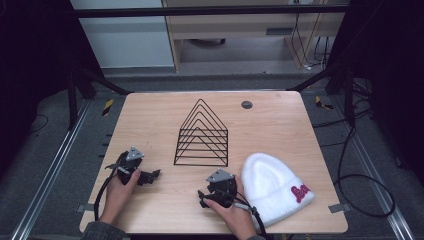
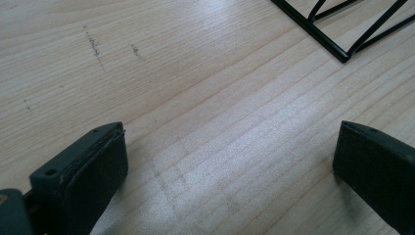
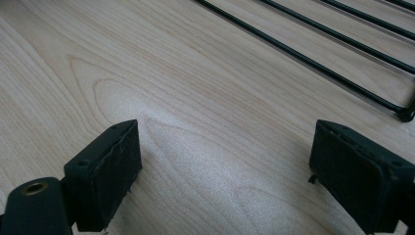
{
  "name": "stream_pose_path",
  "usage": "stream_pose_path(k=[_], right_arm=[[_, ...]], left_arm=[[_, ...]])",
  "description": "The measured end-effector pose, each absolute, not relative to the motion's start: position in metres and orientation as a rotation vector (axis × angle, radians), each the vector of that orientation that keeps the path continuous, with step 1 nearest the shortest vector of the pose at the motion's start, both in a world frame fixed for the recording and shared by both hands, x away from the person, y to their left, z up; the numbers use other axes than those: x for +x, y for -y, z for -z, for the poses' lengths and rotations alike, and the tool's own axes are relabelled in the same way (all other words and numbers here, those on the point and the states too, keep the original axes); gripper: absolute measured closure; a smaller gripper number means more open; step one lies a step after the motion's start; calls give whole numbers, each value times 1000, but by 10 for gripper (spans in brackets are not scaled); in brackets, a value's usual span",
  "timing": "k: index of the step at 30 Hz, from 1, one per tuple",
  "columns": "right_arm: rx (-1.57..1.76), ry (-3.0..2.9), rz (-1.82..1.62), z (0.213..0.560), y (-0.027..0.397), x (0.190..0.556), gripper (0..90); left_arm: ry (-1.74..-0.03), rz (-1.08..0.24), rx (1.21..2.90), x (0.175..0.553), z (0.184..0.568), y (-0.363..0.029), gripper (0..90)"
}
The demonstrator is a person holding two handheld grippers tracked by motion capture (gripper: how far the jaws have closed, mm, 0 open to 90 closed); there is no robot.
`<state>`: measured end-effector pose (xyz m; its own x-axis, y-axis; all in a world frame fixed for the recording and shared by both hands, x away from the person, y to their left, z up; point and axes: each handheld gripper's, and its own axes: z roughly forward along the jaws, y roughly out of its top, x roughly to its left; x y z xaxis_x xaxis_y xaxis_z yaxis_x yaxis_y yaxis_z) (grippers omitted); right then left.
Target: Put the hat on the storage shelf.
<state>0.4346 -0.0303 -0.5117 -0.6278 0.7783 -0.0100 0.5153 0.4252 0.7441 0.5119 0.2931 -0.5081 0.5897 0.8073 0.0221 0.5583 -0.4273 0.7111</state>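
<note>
A black wire rack (image 1: 201, 135) with peaked frames stands at the middle of the wooden table (image 1: 150, 115). A white knit hat (image 1: 274, 186) with a pink emblem lies at the front right. My left gripper (image 1: 150, 176) rests on the table at the front left, left of the rack, jaws wide apart with bare wood between them (image 2: 230, 161); the rack's corner (image 2: 342, 51) shows ahead. My right gripper (image 1: 202, 196) rests just left of the hat, open with nothing between its jaws (image 3: 225, 176). The rack's base wires (image 3: 313, 61) run across ahead of it.
A small grey round disc (image 1: 246, 104) sits in the tabletop near the far edge. Cables trail from both grippers toward the front edge. Dark floor with rails and cables surrounds the table.
</note>
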Motion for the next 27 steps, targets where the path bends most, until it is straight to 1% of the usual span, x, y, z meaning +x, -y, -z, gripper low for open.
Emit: stream_pose_path(k=[7,9,11,16,18,19,20,22,26,27], right_arm=[[1119,-2318,-1032,512,30,436,128],[1116,-2317,-1035,511,30,436,153],[1114,-2311,-1036,510,32,436,158],[1056,-2279,-1043,481,42,426,159],[1027,-2254,-1034,456,61,424,164],[1027,-2254,-1034,456,61,424,164],[1050,-2243,-1035,444,77,427,166],[1047,-2229,-1039,440,83,428,172],[1058,-2201,-1057,424,113,436,197],[1067,-2213,-1036,422,125,443,183]], left_arm=[[-1079,-475,2146,512,508,-293,0],[-1079,-475,2146,512,508,-293,0],[-1078,-474,2147,512,508,-293,0],[-1077,-474,2148,512,508,-293,0],[-1077,-475,2148,511,508,-293,0],[-1076,-473,2149,512,508,-293,0],[-1076,-473,2149,512,508,-293,0],[-1076,-473,2149,511,508,-293,0],[-1071,-475,2152,511,508,-294,0],[-1066,-473,2154,511,508,-294,0]])
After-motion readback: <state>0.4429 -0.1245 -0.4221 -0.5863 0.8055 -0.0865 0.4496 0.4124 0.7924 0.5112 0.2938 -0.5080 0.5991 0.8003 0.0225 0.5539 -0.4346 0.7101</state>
